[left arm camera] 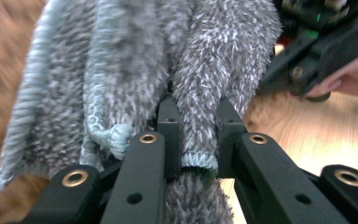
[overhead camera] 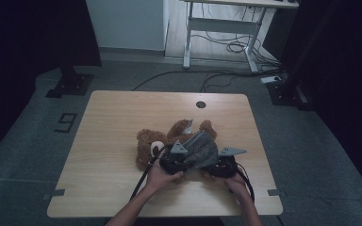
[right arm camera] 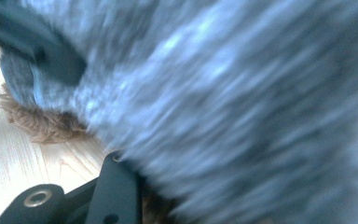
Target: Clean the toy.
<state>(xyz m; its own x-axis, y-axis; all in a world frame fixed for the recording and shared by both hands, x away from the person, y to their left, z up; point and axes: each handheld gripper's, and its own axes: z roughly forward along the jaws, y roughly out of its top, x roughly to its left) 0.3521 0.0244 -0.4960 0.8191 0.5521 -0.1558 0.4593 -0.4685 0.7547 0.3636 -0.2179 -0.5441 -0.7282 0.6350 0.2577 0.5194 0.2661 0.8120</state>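
Presently, findings as follows.

Work in hand: both grippers hold a fuzzy grey garment [overhead camera: 200, 149] over a brown teddy bear [overhead camera: 152, 143]; judged to be dressing the bear.

Bear, place: lies on the table [overhead camera: 103, 136], right of its middle and nearer the near edge than the far one, head toward the left edge, limbs [overhead camera: 206, 127] toward the far right corner.

Bear, long axis: runs roughly from the near left to the far right.

Garment, place: draped over the bear's body, between the two grippers and touching both.

Left gripper [overhead camera: 172, 162]: jaws pressed together on a rolled edge of the garment [left arm camera: 198, 135], seen in the left gripper view; the hem [left arm camera: 199, 161] sits between the pads.

Right gripper [overhead camera: 221, 167]: the right gripper view is blurred grey fabric [right arm camera: 242, 107] over the jaws; nearly closed, seemingly pinching the garment, though the pads are hidden.

Deciding relation: the bear's head lies left of both grippers, its body just beyond them; the left gripper is nearer the head.

Judgement: the next pull likely runs along the bear's long axis.

Risk: the fabric may bunch up.
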